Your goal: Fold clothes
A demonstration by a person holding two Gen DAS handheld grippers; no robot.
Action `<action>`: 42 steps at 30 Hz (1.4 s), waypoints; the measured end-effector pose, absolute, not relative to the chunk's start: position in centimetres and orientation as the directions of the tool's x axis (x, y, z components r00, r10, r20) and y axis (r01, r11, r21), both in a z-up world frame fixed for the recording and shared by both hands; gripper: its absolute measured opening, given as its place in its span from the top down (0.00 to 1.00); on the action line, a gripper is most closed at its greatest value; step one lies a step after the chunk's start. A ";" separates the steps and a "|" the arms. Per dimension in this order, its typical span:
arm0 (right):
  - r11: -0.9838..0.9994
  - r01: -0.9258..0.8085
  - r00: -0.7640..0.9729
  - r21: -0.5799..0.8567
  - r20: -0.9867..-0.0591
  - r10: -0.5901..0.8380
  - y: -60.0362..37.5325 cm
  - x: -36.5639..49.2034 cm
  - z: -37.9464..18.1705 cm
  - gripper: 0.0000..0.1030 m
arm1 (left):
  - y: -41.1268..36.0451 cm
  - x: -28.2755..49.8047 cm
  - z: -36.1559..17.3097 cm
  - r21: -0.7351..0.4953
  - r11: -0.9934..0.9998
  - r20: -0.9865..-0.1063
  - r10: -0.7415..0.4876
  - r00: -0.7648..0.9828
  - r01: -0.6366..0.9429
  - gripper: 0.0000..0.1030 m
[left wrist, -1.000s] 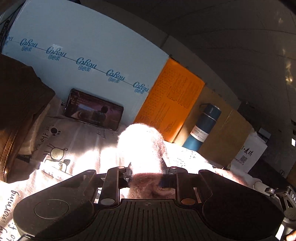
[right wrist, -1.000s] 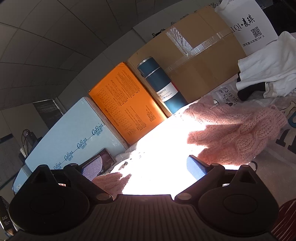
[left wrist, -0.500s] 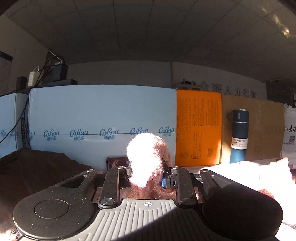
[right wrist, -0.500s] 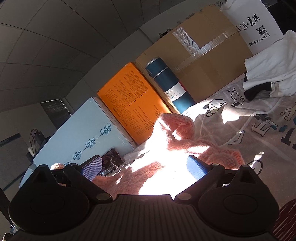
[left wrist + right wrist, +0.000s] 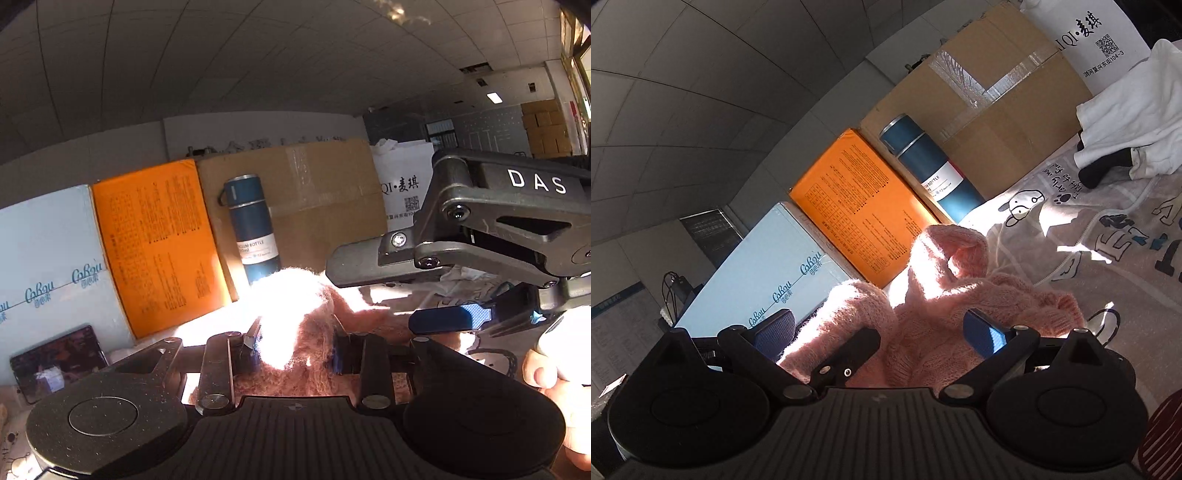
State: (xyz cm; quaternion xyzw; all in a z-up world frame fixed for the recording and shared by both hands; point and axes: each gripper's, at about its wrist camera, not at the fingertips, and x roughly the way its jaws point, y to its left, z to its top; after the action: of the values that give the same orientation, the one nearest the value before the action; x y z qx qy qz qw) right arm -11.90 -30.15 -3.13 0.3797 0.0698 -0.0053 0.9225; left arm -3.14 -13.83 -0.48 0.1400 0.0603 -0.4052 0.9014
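The left tongs (image 5: 295, 341) are clamped on a bunched part of the pink knit sweater (image 5: 960, 314), which is lifted in front of the blue bottle (image 5: 934, 173). The right tongs (image 5: 882, 332) stand wide, holding nothing, just beside the left tongs. The sweater lies heaped and creased on the printed cloth (image 5: 1108, 240) below the bottle; no flat, finished fold shows, so folding appears incomplete.

- Pink sweater (image 5: 923, 325): fuzzy, rough cable knit.
- Vacuum bottle (image 5: 251, 229): smooth blue metal with a paper label.
- Cardboard box (image 5: 997, 122): matt brown, with a glossy tape strip.
- Printed sheet (image 5: 1108, 251): soft matt cloth.
- Left gripper (image 5: 295, 343): matt, grainy black plastic.
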 end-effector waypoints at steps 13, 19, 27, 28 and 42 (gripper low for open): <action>0.717 0.000 0.992 0.697 -0.089 0.086 -29.8 -11.9 -3.1 0.04 | -1.5 3.4 -0.8 -0.476 0.671 -0.080 -0.677 0.732 0.568 0.03; 0.740 -0.074 0.976 0.668 -0.104 0.192 -28.1 -11.3 -2.3 0.04 | -0.5 5.2 -2.3 -0.587 0.652 -0.165 -0.676 0.718 0.479 0.03; 0.672 -0.007 0.927 0.740 -0.248 0.283 -25.8 -8.2 -2.4 0.08 | -0.2 6.2 -3.5 -0.639 0.641 -0.234 -0.689 0.686 0.426 0.03; 0.674 0.015 0.921 0.738 -0.272 0.277 -25.6 -7.7 -2.5 0.14 | -0.2 6.2 -3.5 -0.637 0.641 -0.237 -0.691 0.683 0.427 0.03; 0.739 0.077 0.965 0.669 -0.237 0.114 -30.0 -5.2 0.7 0.79 | -0.3 6.3 -3.6 -0.636 0.629 -0.226 -0.706 0.671 0.448 0.03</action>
State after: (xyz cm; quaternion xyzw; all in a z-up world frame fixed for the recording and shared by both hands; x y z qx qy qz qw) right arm -5.25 -29.99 0.65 0.3610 0.1324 0.0100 0.9231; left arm 6.31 -0.30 -3.61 -0.2756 0.2345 -0.3312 0.8714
